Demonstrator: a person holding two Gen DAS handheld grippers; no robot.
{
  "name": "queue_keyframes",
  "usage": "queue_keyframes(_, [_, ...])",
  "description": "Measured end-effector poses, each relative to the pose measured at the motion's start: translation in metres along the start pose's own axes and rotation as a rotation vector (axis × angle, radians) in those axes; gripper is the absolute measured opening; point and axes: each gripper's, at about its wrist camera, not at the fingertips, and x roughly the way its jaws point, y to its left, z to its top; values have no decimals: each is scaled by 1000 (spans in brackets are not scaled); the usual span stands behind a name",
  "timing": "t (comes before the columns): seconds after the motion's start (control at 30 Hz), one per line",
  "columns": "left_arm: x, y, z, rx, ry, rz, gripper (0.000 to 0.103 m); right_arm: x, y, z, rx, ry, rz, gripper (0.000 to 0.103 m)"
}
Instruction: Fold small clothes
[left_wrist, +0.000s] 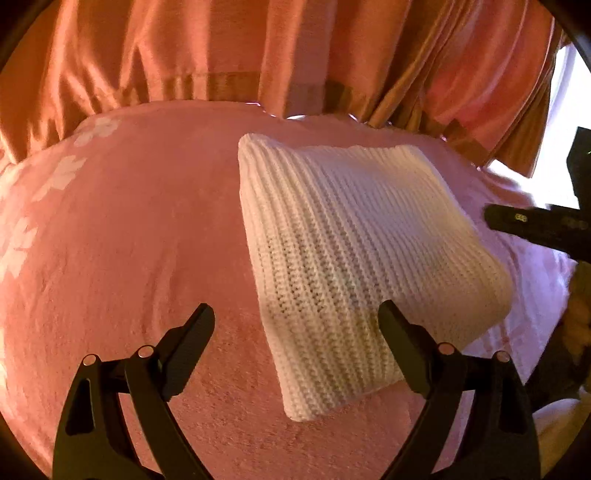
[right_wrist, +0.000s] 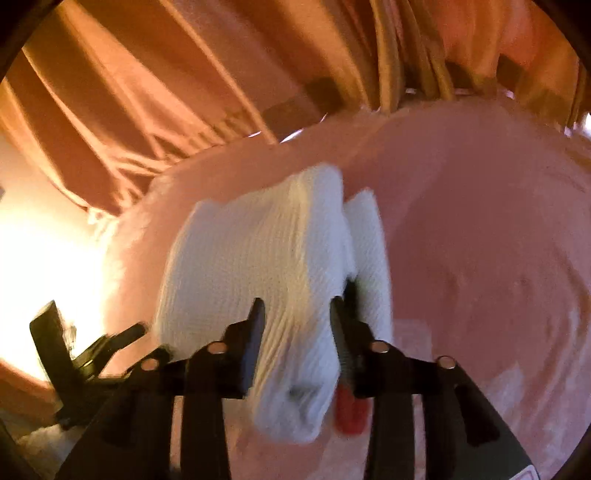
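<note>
L claw (left_wrist: 295, 314) gapes wide, holding nothing, over bed (left_wrist: 129, 240). Knit (left_wrist: 354, 251) lies folded on bed, R edge pinched in R claw (right_wrist: 297, 310). Risk: fast pull w/ one-sided grip could unroll fold.

Red object (right_wrist: 350, 413) behind white knit (right_wrist: 266, 258): blurred, unidentifiable.

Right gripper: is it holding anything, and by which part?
The right gripper is shut on the white knit garment, pinching a bunched fold at its near edge. The left gripper is open and holds nothing.
</note>
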Motion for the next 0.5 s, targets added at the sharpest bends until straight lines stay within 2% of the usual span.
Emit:
queue_keyframes(0.07, [4, -2, 0, 3, 10, 9, 88, 13, 2, -14, -12, 79, -6, 37])
queue_keyframes(0.13, [7, -2, -1, 2, 16, 20, 88, 26, 12, -24, -78, 106, -65, 35])
queue_keyframes(0.17, [9, -2, -2, -1, 22, 24, 88, 28, 12, -26, -89, 102, -77, 28])
queue_keyframes(0.2, [11, -1, -2, -6, 26, 27, 88, 30, 8, -29, -88, 101, -87, 9])
queue_keyframes(0.27, [12, -2, -2, -2, 29, 30, 88, 34, 4, -30, -68, 98, -90, 7])
queue_keyframes(0.33, [12, -4, -1, 5, 28, 36, 88, 16, 8, -27, -71, 44, -95, 7])
queue_keyframes(0.4, [11, -5, -1, 5, 26, 34, 88, -11, 5, -27, -59, -16, -60, 7])
queue_keyframes(0.47, [11, -7, -2, 11, 27, 29, 89, -5, -4, -29, -53, 1, -109, 7])
queue_keyframes(0.5, [13, -7, -2, 14, 30, 30, 89, 14, -8, -31, -52, 53, -154, 8])
